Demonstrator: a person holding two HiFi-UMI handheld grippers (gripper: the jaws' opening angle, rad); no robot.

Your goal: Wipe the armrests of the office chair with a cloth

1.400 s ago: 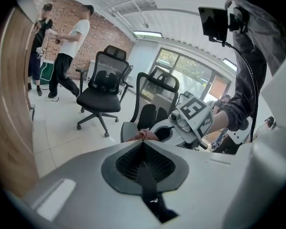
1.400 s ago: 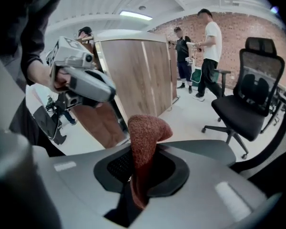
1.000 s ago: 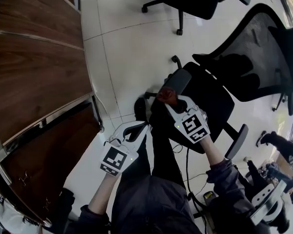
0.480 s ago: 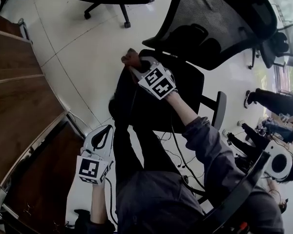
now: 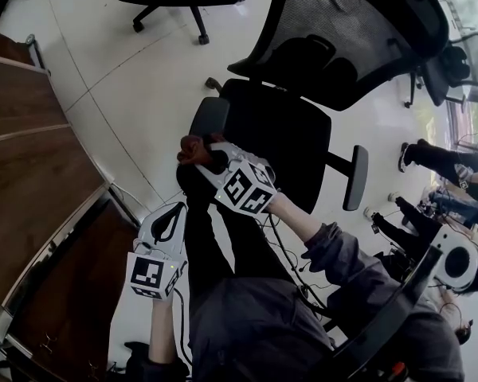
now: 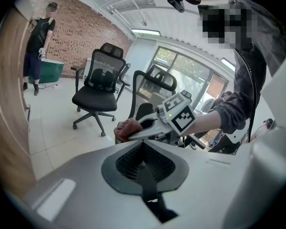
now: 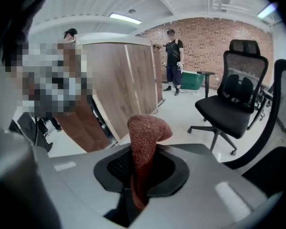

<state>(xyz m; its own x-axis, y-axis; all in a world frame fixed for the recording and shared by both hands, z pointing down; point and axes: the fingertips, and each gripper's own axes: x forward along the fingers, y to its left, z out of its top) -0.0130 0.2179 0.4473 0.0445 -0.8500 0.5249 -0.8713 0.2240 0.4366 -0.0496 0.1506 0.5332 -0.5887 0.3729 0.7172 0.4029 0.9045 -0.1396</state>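
Pinching the cloth (image 7: 146, 128) in our right gripper (image 5: 205, 154): soft, light, floppy, so we judge a mid-fold hold best. Left gripper (image 6: 143, 152) clenched, empty. Left armrest (image 5: 209, 118) lies just beyond the cloth.

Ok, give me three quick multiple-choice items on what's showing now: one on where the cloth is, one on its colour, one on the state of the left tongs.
1. Where is the cloth? A. on the seat B. by the front end of the armrest nearer the wooden desk C. on the floor
2. Its colour? A. blue B. white C. reddish-brown
3. The left tongs are: A. shut, empty B. wide open C. shut on the cloth

1 B: held in the right tongs, it sits at that armrest's end.
2 C: the right gripper view shows it.
3 A: they meet with nothing between.
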